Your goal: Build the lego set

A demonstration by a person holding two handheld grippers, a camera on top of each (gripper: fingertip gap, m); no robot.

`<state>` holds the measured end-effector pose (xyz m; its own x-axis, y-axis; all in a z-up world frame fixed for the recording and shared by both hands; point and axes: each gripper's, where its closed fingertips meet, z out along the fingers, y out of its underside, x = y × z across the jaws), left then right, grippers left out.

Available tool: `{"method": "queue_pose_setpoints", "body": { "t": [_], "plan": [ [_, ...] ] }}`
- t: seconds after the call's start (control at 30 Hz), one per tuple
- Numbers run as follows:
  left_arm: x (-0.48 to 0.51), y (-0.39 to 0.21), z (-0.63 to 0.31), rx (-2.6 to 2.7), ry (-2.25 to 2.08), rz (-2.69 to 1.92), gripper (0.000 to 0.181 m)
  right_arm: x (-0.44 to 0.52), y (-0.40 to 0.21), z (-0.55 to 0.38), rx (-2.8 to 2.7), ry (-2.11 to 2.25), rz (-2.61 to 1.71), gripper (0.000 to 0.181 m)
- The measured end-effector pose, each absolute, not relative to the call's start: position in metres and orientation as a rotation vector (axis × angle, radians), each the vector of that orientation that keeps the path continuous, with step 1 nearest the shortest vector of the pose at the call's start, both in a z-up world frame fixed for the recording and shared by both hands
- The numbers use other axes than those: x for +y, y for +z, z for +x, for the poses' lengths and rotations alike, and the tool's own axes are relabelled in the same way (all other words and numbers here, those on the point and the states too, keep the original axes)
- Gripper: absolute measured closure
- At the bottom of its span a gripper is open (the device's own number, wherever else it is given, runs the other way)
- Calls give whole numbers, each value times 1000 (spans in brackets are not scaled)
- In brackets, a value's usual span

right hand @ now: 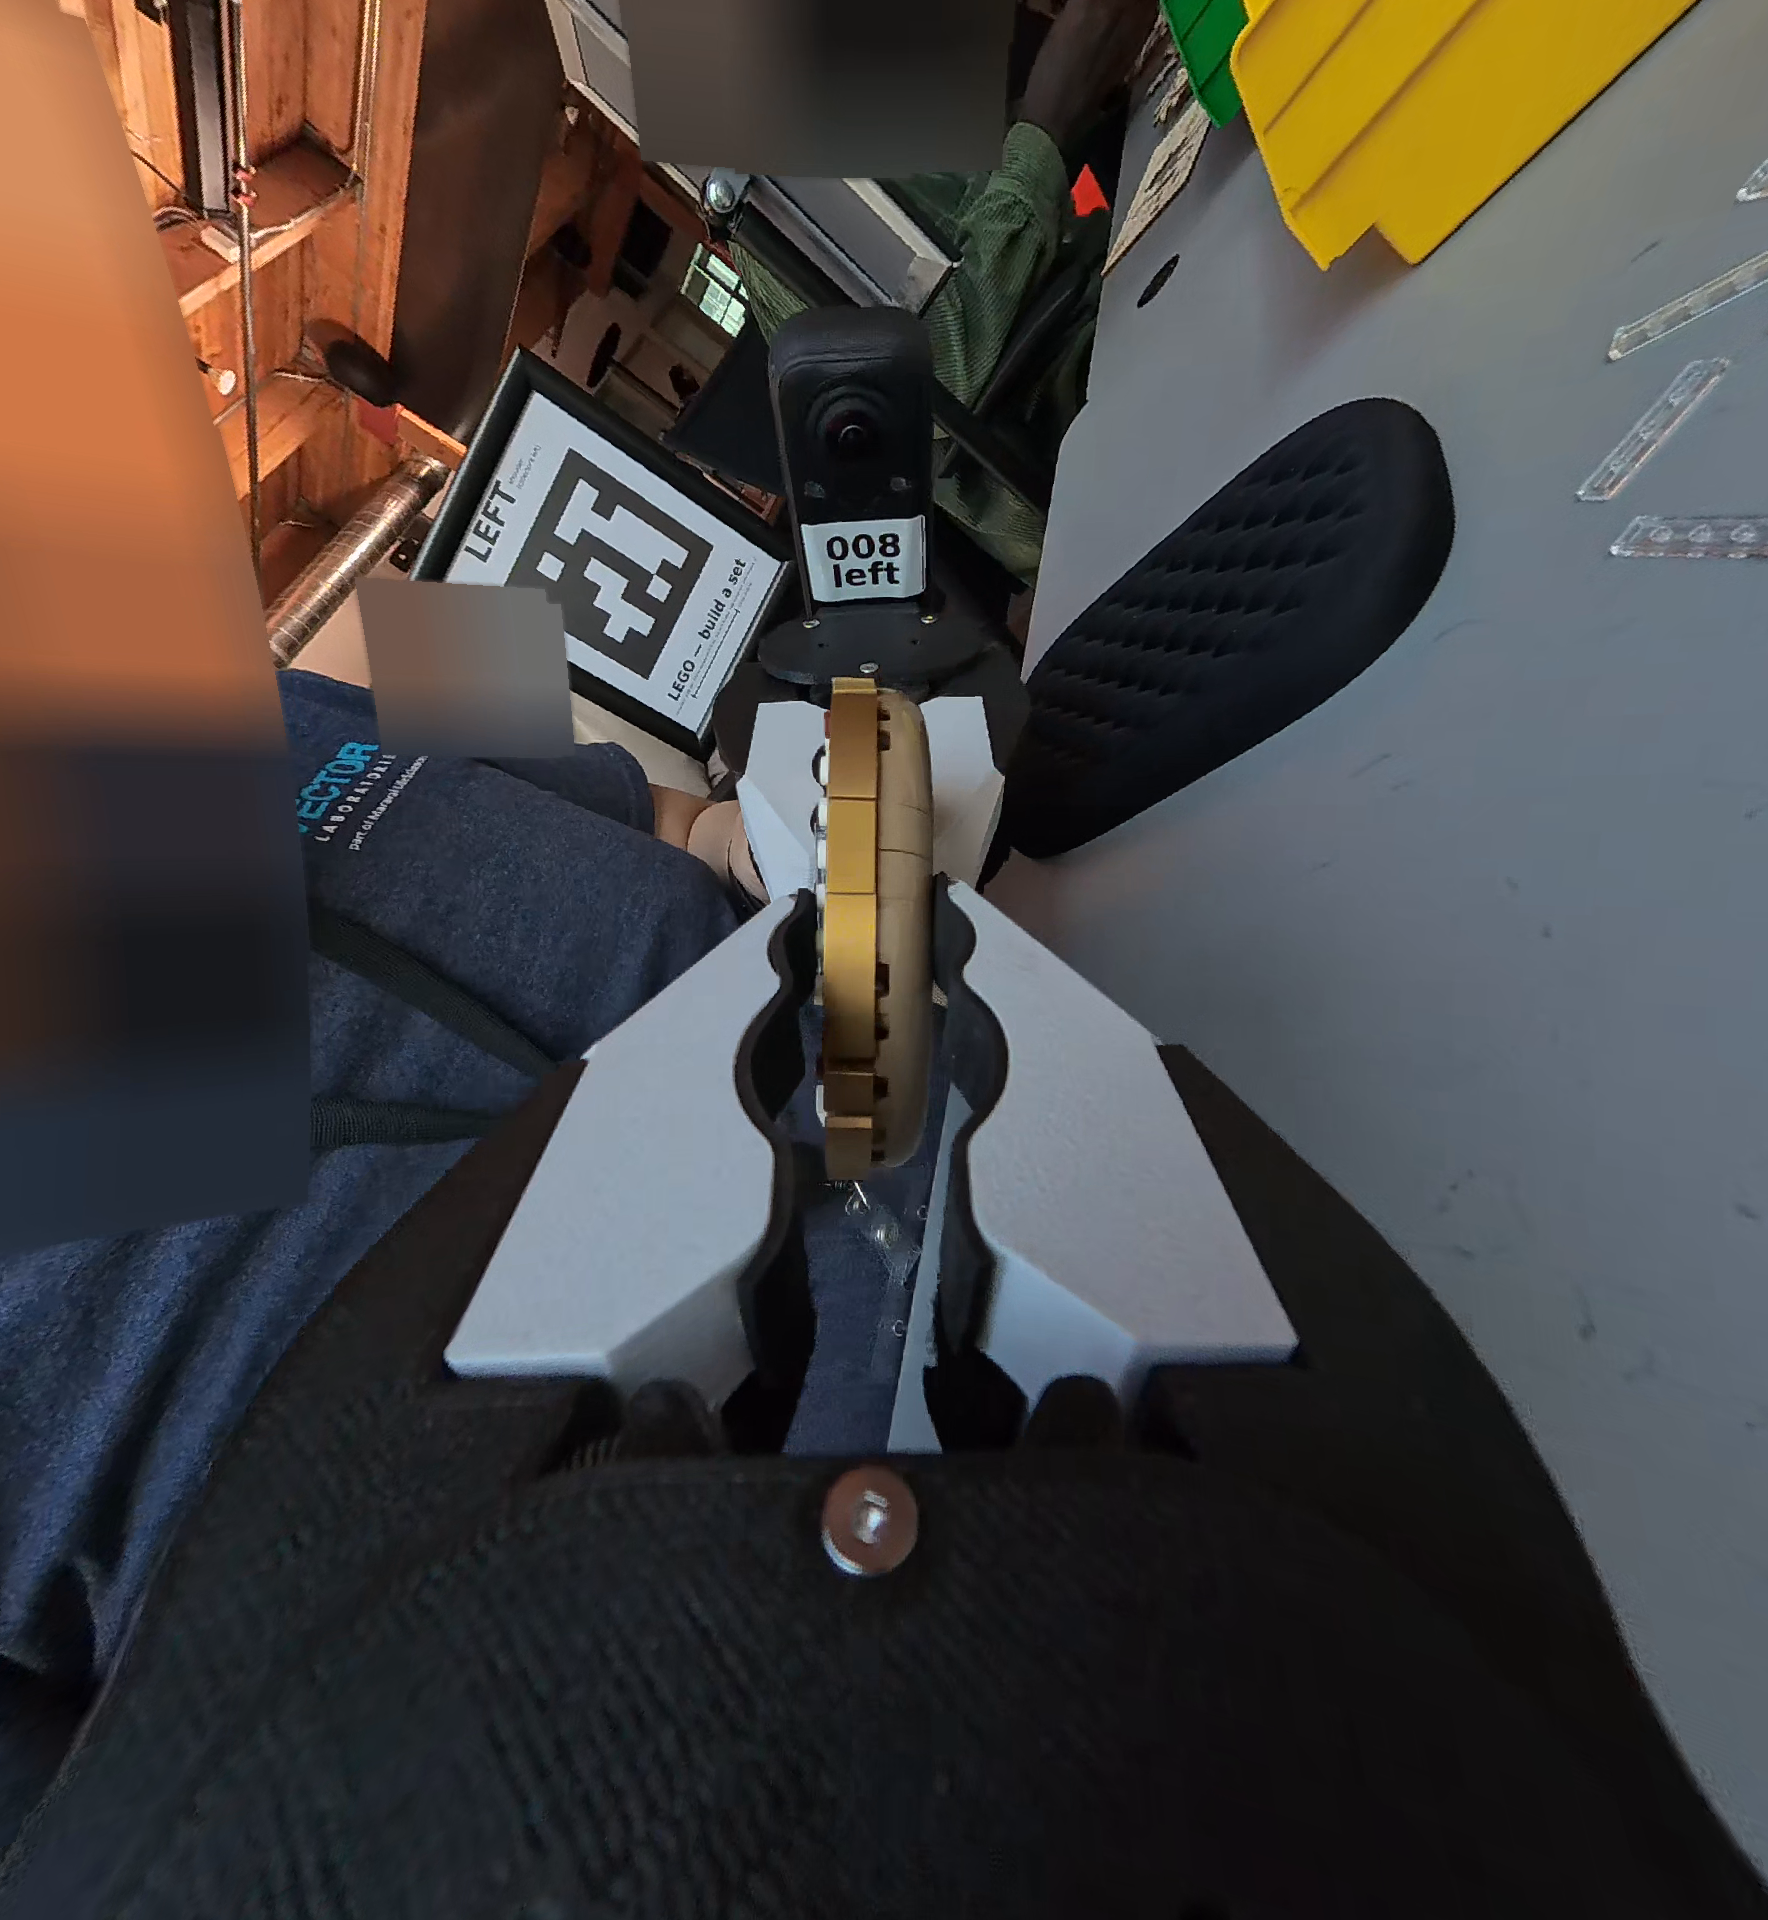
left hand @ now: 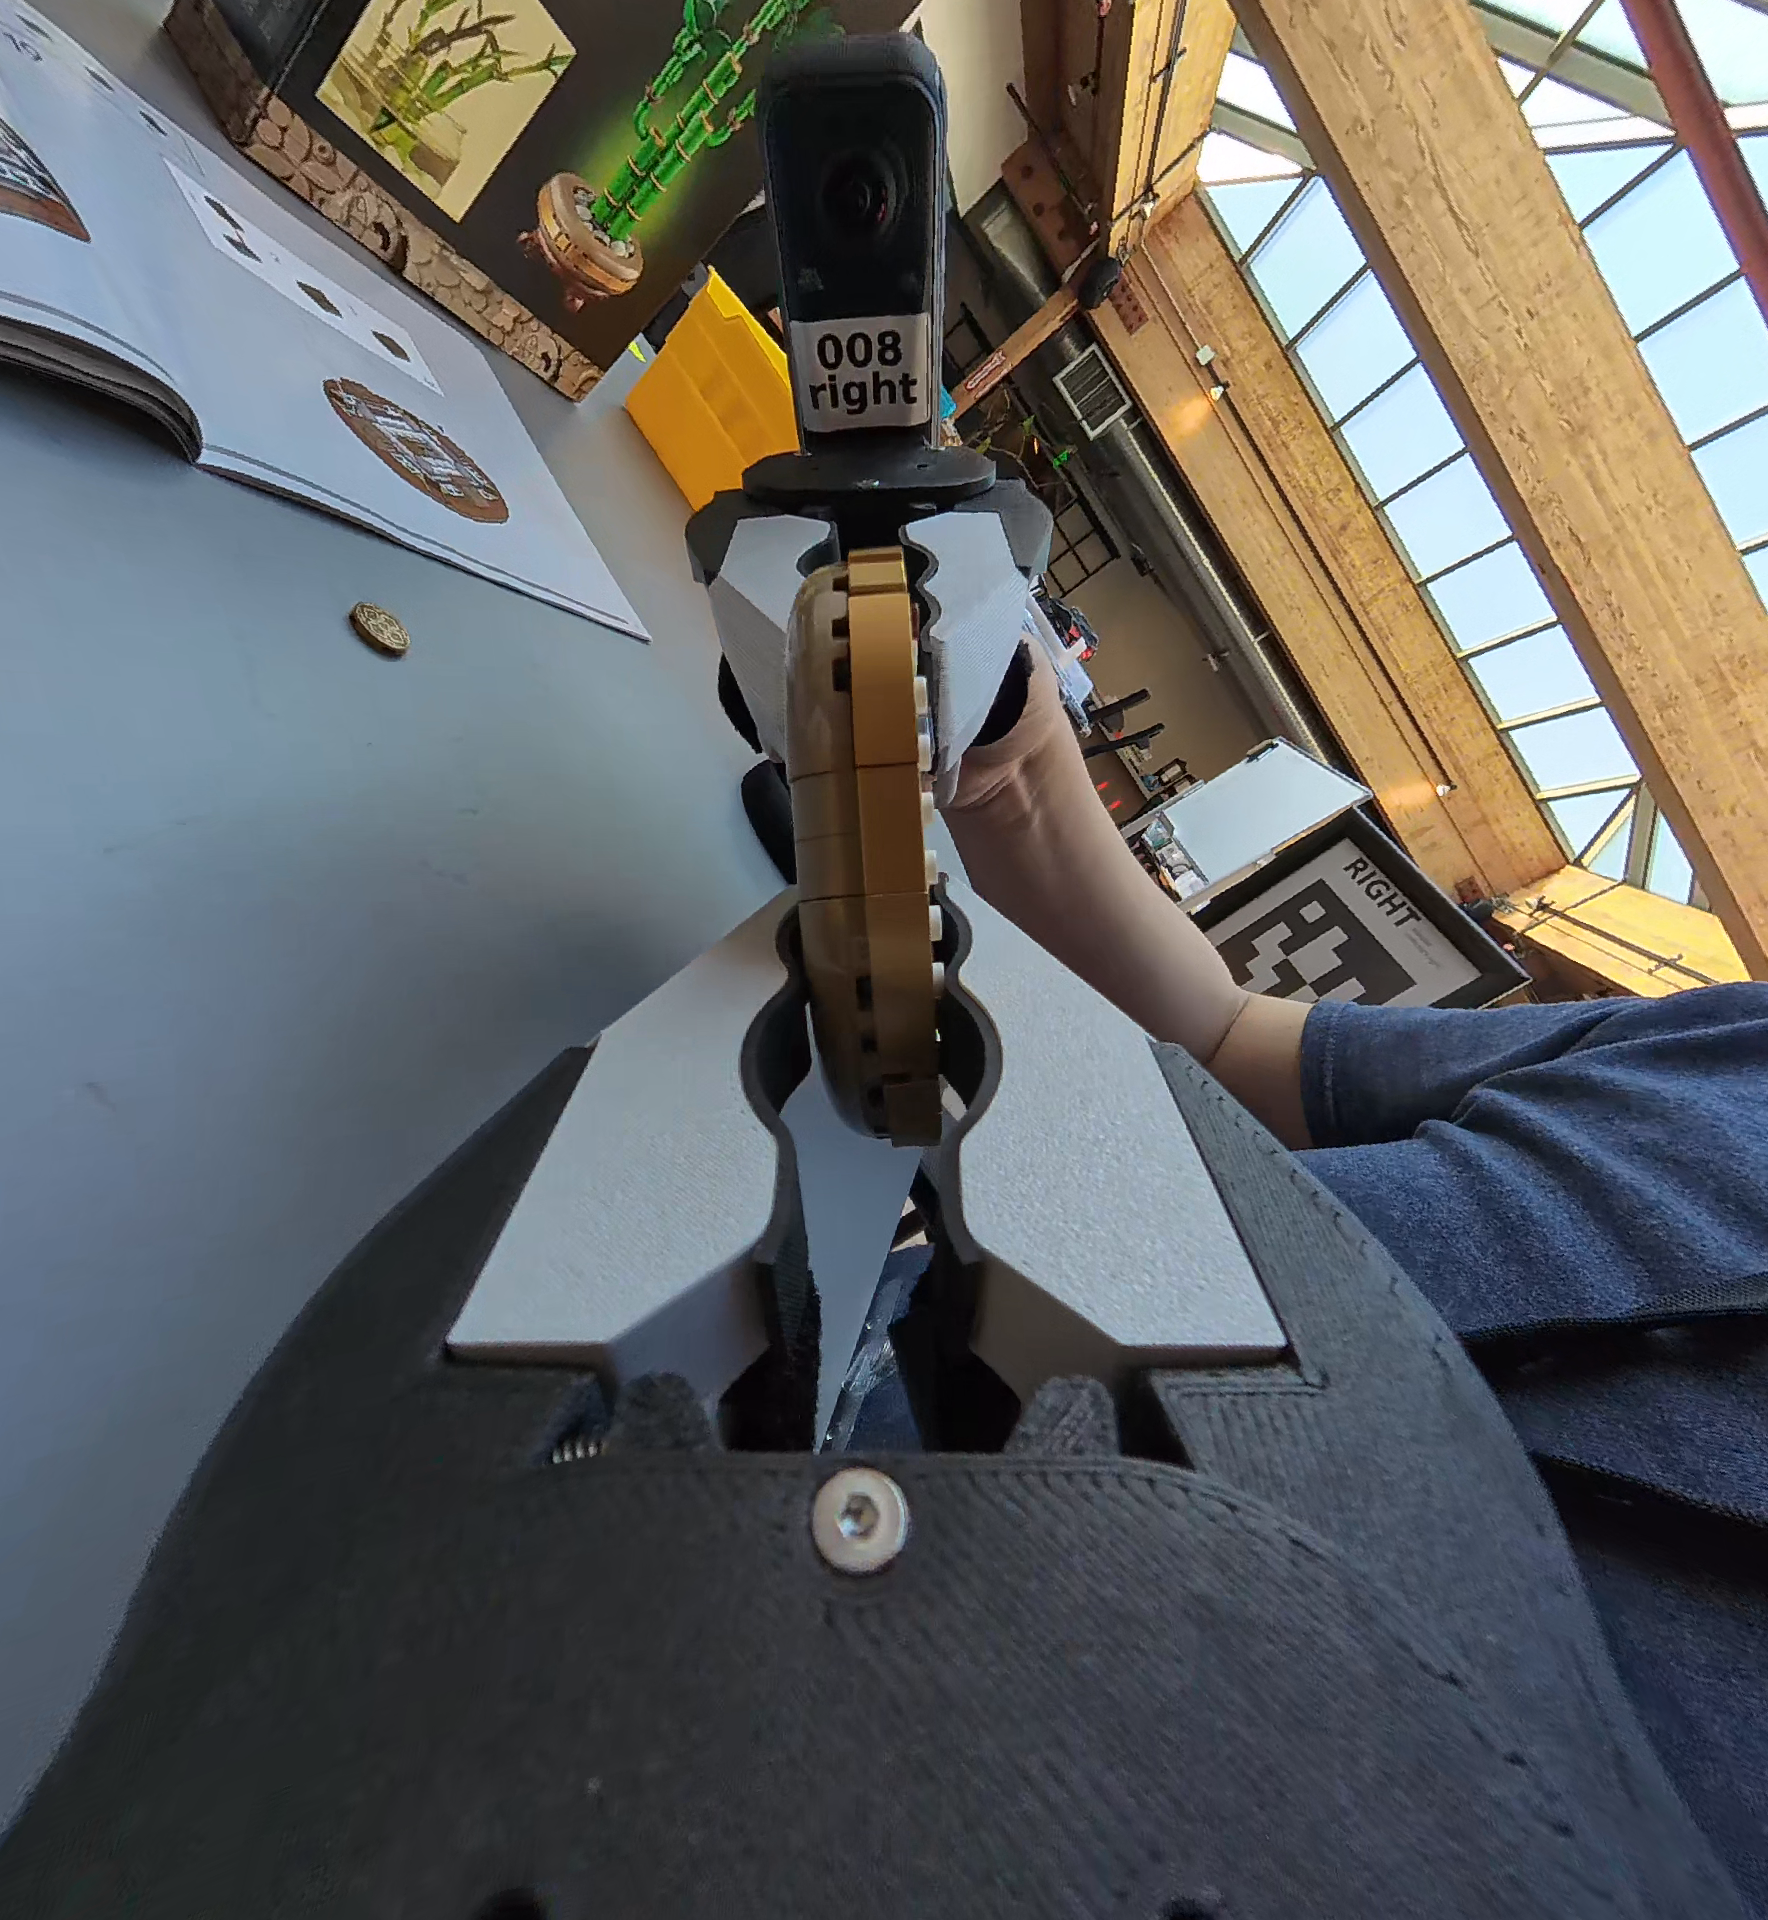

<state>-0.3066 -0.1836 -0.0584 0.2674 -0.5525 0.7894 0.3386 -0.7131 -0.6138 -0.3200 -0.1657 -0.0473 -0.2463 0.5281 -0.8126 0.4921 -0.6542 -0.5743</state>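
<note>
A round tan-and-gold disc (left hand: pixel 864 862) of bricks is held on edge in the air beside the grey surface (left hand: pixel 236 935), gripped from opposite ends by both grippers. In the left wrist view, the jaws of the left gripper (left hand: pixel 869 935) are closed on the near rim of the disc, and the right gripper (left hand: pixel 875 582) is seen facing it, its jaws closed on the far rim. In the right wrist view, the same arrangement is recorded from the other end: the right gripper (right hand: pixel 875 925) clamps the near rim, and the left gripper (right hand: pixel 875 727) clamps the far rim. White studs are visible along 1 face of the disc (right hand: pixel 875 935); the other face is smooth and domed.

To the left of the disc in the left wrist view, an open booklet (left hand: pixel 267 312) lies flat on the surface, and 1 small gold round piece (left hand: pixel 379 629) lies apart from it, nearer the disc. Beyond the booklet a set box (left hand: pixel 506 177) is propped, with a yellow bin (left hand: pixel 719 405) beside it.

To the right of the disc in the right wrist view, 5 or so clear plates (right hand: pixel 1706 537) lie scattered and separate on the surface (right hand: pixel 1482 1039), below a yellow bin (right hand: pixel 1399 135). A black mesh chair back (right hand: pixel 1244 623) stands between the disc and the plates. A forearm (left hand: pixel 1067 894) in a blue sleeve (left hand: pixel 1545 1122) is seen behind the right gripper.
</note>
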Motion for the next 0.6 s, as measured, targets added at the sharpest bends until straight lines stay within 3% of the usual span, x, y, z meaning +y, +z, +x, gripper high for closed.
{"method": "queue_pose_setpoints", "body": {
  "t": [0.3, 0.6],
  "plan": [
    [-182, -62, -304, 200, -1498, -1845, 163, -164, -50, -326, -1387, 1951, -1958, 155],
    [-184, -63, -303, 209, -1494, -1849, 164, -164, -48, -330, -1368, 2001, -1947, 160]
  ]
}}
